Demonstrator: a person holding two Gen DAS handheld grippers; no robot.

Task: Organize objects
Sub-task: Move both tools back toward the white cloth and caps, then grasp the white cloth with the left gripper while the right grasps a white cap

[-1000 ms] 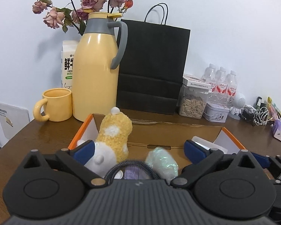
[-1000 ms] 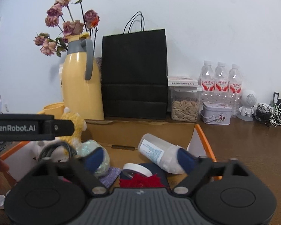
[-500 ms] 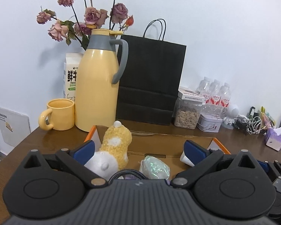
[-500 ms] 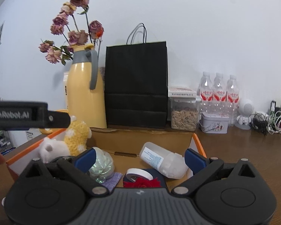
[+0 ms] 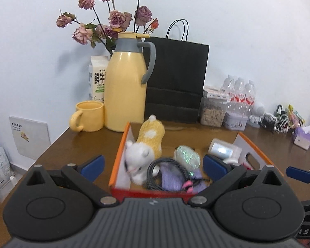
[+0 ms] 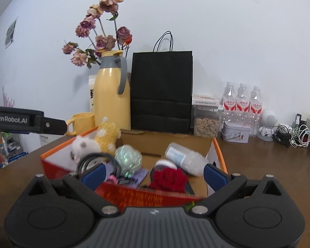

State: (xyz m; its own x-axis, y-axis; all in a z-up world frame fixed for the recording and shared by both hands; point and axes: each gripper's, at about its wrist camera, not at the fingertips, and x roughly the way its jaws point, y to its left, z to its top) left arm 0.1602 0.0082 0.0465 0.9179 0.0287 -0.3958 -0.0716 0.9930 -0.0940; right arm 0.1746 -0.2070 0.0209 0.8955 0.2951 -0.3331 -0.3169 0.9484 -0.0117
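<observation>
Our left gripper (image 5: 153,165) points slightly downward, jaws spread wide and empty. Our right gripper (image 6: 154,172) does likewise.

Right tool (image 6: 153,173) wide open over box (image 6: 217,150).

Each gripper has a black body with a ridged grey middle; two round black discs; small silver screws; two blue fingertips (image 5: 92,165); the left gripper (image 6: 29,120) shows white "GenRobot.AI" letters on its black side.
</observation>
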